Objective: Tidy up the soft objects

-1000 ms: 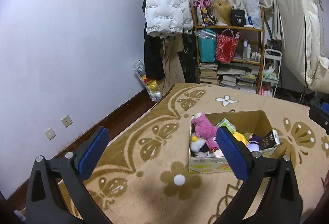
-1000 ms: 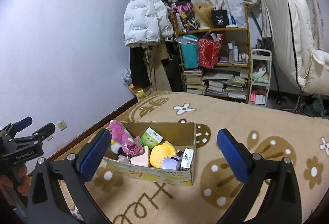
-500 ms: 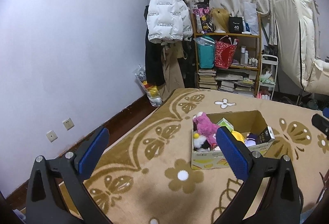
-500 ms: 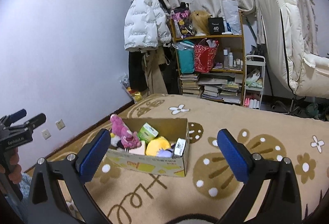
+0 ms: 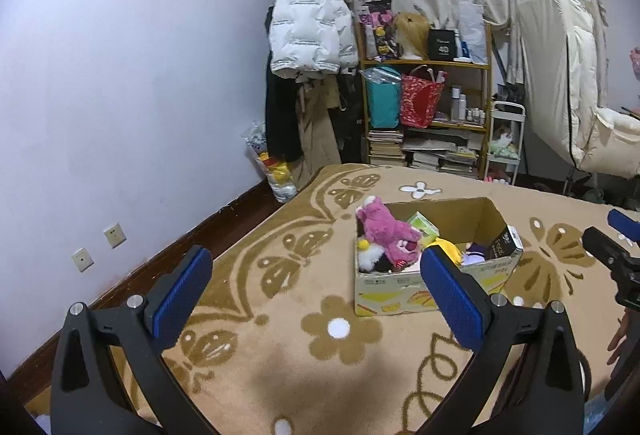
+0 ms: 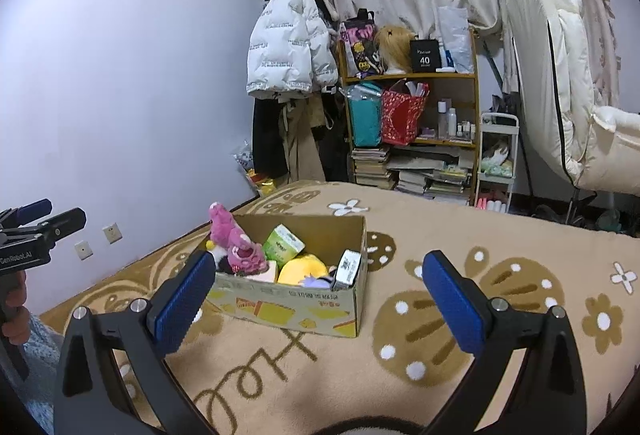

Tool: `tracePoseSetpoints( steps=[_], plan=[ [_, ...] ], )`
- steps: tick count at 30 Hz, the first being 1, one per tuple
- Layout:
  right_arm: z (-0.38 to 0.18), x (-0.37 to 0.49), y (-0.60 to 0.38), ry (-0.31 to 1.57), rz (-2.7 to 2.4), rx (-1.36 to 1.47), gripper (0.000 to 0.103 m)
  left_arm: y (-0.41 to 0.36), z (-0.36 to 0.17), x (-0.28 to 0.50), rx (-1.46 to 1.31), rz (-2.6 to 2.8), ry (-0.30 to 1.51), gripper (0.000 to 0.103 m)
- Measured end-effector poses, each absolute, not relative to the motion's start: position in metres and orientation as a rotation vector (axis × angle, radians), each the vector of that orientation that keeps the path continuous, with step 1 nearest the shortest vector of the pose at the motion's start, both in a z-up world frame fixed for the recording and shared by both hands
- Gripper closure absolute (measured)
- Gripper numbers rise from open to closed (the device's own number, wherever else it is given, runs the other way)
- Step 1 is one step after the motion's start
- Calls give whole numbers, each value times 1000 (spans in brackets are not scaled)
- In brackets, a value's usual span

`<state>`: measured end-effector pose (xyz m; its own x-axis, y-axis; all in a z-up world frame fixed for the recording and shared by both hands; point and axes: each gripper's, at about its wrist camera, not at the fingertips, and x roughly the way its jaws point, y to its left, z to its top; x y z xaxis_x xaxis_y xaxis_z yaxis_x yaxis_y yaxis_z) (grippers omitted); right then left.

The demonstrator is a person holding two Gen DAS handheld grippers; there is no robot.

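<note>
Left gripper: jaws spread wide, nothing between the blue pads; lower part of the left wrist frame, above the carpet. Also seen at the left edge of the right wrist frame, held by a hand.

Right gripper: jaws likewise wide apart and empty; lower part of the right wrist frame. Its tip shows at the right edge of the left wrist frame.

Cardboard box: open-topped, on the tan patterned carpet, centre of both frames, beyond both grippers and apart from them.

Contents of box: pink plush toy, upper end rising above the rim at the left end; green-and-white packet; yellow soft item; small black-and-white box against the right wall; a black-and-white plush under the pink one.

Background, upper centre: white puffer jacket hanging by the wall; wooden shelf unit with bags, bottles and stacked books; cream padded chair at right.
</note>
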<state>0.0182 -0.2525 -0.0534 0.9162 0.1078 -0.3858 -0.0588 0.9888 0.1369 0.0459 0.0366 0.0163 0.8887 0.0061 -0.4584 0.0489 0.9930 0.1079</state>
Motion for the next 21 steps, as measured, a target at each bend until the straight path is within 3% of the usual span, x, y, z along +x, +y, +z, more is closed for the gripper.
tracePoseSetpoints(
  steps=[21],
  plan=[
    [-79,32,-275,448,63,207,0,12,-14,65,171,-39,505,0]
  ],
)
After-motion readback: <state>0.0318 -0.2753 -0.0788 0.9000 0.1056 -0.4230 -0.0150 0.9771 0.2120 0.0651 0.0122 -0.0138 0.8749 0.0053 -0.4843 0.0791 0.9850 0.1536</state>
